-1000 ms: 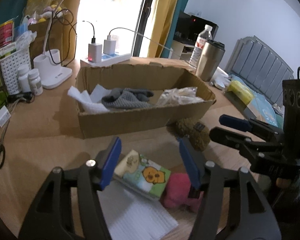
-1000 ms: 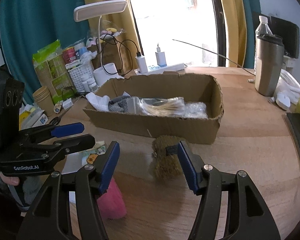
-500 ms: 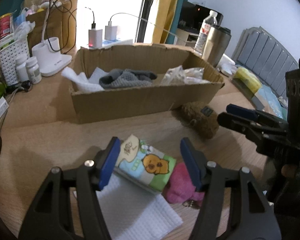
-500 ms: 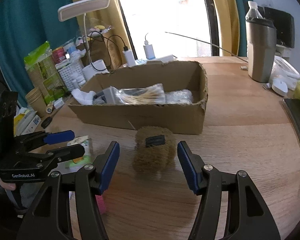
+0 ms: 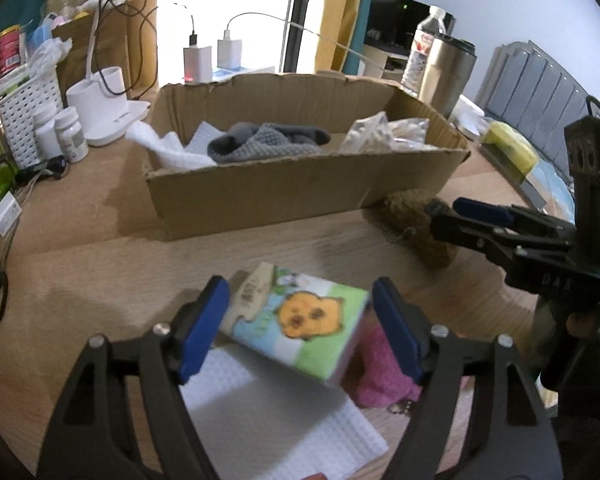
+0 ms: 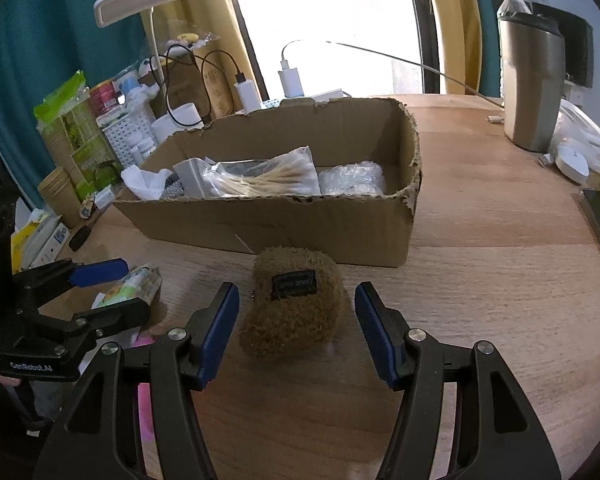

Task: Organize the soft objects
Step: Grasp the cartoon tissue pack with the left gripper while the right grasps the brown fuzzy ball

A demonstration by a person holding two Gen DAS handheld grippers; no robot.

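Our left gripper [image 5: 300, 316] straddles the cartoon tissue pack [image 5: 296, 320], its jaws having just been opening, pads not pressing it. Our right gripper [image 6: 296, 326] stands half open around the brown plush pouch [image 6: 294, 300], gaps both sides. The cardboard box [image 6: 300, 224] edges us at twelve o'clock; bare table [image 6: 500, 280] lies at three. Both items loom nearer than a second ago.
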